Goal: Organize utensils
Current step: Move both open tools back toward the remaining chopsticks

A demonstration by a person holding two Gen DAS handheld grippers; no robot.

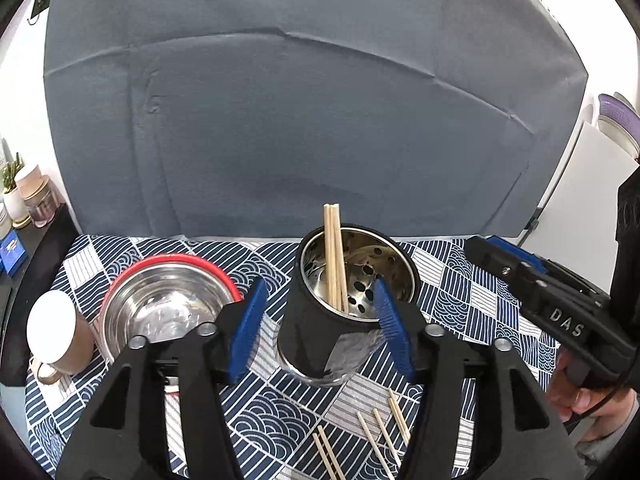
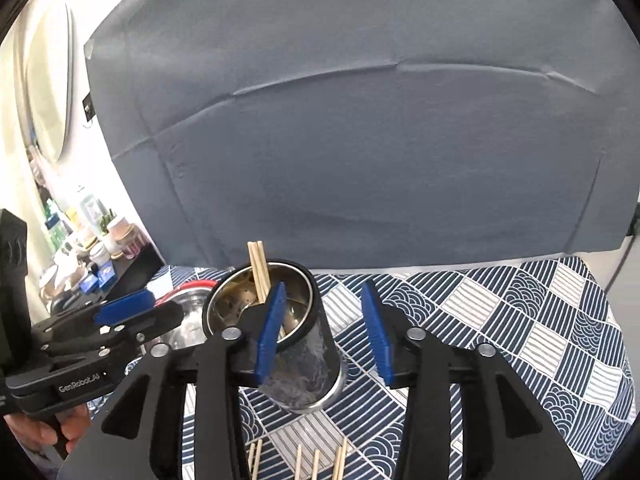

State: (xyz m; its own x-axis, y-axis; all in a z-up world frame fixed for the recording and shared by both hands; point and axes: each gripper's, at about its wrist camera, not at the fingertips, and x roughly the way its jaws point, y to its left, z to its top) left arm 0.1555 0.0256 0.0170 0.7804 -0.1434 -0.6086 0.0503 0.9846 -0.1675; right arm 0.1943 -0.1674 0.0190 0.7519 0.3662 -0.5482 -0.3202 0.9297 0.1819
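A perforated steel utensil holder (image 1: 352, 304) with a black sleeve stands on the patterned cloth and holds a pair of wooden chopsticks (image 1: 334, 256). My left gripper (image 1: 320, 320) is open, with the holder between its blue fingers, apart from both. Several loose chopsticks (image 1: 376, 440) lie on the cloth in front of the holder. In the right wrist view the holder (image 2: 296, 344) sits just left of centre. My right gripper (image 2: 324, 336) is open and empty, its left finger in front of the holder. Loose chopsticks (image 2: 316, 462) lie below it.
A steel bowl with a red rim (image 1: 168, 300) and a white and brown cup (image 1: 60, 332) stand left of the holder. A grey backdrop (image 1: 300, 120) rises behind the table. A dark side shelf (image 2: 100, 268) with pots and jars is at the far left.
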